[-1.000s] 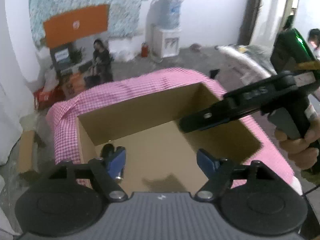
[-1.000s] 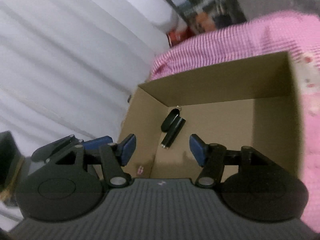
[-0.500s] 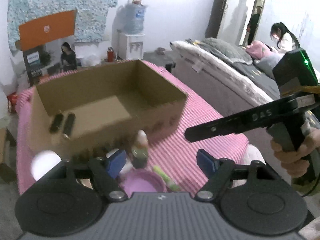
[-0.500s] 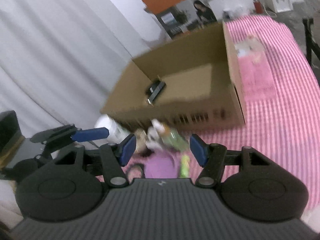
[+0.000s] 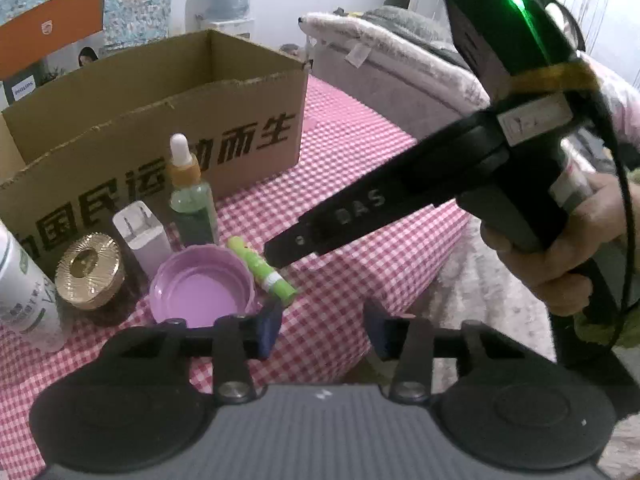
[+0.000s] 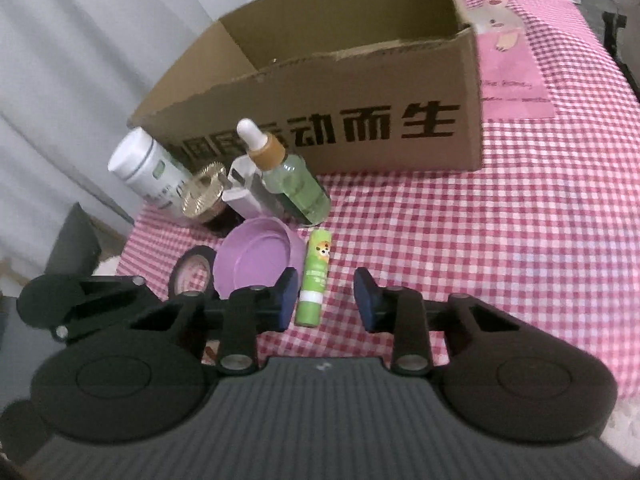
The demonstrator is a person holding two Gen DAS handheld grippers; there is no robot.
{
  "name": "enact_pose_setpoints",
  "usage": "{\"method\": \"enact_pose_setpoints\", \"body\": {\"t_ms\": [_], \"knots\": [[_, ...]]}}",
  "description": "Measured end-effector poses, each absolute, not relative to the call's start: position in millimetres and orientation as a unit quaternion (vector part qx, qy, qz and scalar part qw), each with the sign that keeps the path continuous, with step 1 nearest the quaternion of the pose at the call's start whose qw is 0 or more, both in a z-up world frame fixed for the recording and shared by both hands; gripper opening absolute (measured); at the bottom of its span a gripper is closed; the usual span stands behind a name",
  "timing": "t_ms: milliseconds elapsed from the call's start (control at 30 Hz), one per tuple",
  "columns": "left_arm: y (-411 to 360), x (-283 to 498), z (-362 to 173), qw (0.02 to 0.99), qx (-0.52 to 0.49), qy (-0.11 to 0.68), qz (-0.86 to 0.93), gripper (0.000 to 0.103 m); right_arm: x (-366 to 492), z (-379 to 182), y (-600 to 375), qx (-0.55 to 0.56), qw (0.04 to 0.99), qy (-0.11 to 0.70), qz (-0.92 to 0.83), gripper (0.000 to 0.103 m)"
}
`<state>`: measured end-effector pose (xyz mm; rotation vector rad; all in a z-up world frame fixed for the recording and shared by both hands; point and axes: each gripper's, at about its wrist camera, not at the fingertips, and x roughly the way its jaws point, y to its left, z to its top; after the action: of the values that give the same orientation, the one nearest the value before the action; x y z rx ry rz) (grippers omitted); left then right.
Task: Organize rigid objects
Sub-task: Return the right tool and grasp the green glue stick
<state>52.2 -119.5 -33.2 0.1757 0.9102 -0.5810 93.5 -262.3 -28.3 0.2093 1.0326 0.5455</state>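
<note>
Pink-and-white checked cloth (image 6: 460,240) covers the table I'm working over, with a grey-covered bed beyond its right edge and a pale curtain behind its left edge. Toward the table's far edge stands the large brown corrugated cardboard box (image 6: 360,120) with black printed characters, open at the top; judging by the task, the loose things belong inside it.

They cluster against the box's near wall, toward the table's left edge. Largest is the white cylindrical plastic bottle (image 6: 144,168), upright, probably light, smooth-sided. Next comes the round purple plastic lid (image 6: 256,258), lying hollow side up: stiff, light, best pinched over its rim. The clear green dropper bottle with an amber collar (image 6: 292,184) stands just behind it; it looks like glass, so I'd call it fragile and slippery, and take it round the body, not the bulb. Beside it sit a white plug charger (image 6: 244,192), a ribbed gold jar cap (image 6: 202,194), and a black tape roll (image 6: 192,276).

Smallest is the green lip-balm stick (image 6: 314,284), lying flat, pointing roughly toward the box. My right gripper (image 6: 326,300) has just been narrowing its jaws, which stand apart around the stick's near end without pressing it. It's light, rigid and could roll; I'd pinch it mid-length. My left gripper (image 5: 322,324) has been narrowing too, empty, over the cloth near the table's right edge.
</note>
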Motion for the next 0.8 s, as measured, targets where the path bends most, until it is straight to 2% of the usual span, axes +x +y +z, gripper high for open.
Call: {"method": "enact_pose_setpoints", "body": {"t_ms": [367,533,800], "knots": [[-123,68,-51,0.856,0.095,0.438,-0.257,0.043,107,-41,-242,0.064,0.817,0.507,0.268,0.023],[-123,72,-54,0.856,0.093,0.442,-0.252,0.043,112,-43,-236,0.053,0.816,0.508,0.27,0.015],[-125,77,-59,0.847,0.083,0.452,-0.267,0.047,110,-41,-240,0.063,0.819,0.511,0.254,0.014]]}}
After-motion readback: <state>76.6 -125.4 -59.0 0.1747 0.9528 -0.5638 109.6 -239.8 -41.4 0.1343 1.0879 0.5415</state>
